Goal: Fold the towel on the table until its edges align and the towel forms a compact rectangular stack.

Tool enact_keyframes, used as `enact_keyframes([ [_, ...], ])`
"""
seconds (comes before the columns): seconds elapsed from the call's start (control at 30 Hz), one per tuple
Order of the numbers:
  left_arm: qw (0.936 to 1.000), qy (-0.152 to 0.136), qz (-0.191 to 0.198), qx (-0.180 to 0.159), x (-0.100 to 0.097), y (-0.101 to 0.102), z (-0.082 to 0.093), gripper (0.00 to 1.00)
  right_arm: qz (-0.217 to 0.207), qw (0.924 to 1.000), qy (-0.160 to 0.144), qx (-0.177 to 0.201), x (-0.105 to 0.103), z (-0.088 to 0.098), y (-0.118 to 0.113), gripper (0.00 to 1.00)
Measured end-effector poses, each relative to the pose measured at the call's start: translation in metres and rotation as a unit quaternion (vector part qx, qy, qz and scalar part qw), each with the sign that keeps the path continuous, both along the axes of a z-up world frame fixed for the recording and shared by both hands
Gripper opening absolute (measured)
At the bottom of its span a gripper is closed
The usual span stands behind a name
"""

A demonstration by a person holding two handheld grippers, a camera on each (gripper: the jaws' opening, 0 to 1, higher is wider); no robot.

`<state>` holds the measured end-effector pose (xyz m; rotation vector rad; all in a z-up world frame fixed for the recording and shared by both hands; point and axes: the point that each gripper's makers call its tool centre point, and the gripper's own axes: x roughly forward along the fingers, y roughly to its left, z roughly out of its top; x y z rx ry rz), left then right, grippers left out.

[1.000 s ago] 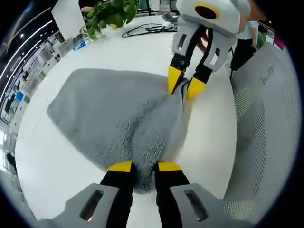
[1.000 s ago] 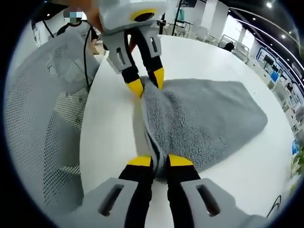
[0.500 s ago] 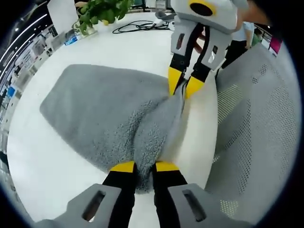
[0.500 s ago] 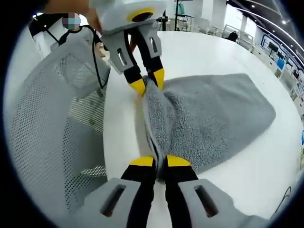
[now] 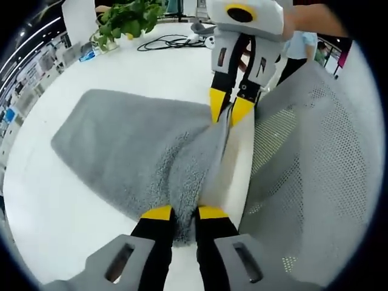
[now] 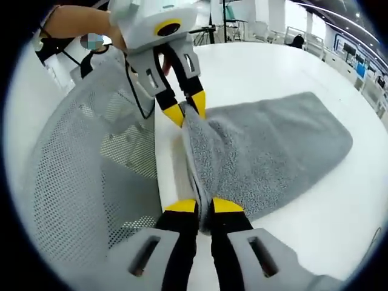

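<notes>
A grey towel [image 5: 133, 151] lies spread on the white table [image 5: 54, 206], its near edge lifted and stretched between both grippers. My left gripper [image 5: 184, 213] is shut on one corner of that edge. In the left gripper view my right gripper [image 5: 226, 109] comes in from the top, shut on the other corner. The right gripper view shows the towel [image 6: 273, 145] fanning out to the right, my right gripper [image 6: 203, 206] shut on its corner at the bottom, and my left gripper [image 6: 187, 109] shut on the far corner. The held edge hangs near the table's edge.
A grey mesh chair [image 5: 315, 157] stands right beside the table edge; it also appears as the chair [image 6: 79, 176] in the right gripper view. A potted plant [image 5: 124, 18] and black cables [image 5: 170, 41] sit at the table's far side. A person's hand [image 6: 73, 21] holds the left gripper.
Both grippers have drawn the held towel edge back toward the table's edge, so the mesh chair takes up more of both views. Both grips are unchanged.
</notes>
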<state>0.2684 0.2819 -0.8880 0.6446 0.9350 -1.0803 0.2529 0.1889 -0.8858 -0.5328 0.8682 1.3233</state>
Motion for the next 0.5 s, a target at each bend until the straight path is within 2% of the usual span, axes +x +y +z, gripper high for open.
enact_keyframes([
  [0.2,0.9996,0.022,0.015,-0.011,-0.003,0.001,0.016,0.13,-0.001,0.9999,0.001,0.016,-0.006,0.012,0.001,0.04],
  [0.5,0.9992,0.027,0.017,-0.024,-0.005,0.003,0.035,0.13,-0.006,0.9993,0.011,0.034,-0.01,0.028,0.004,0.04],
])
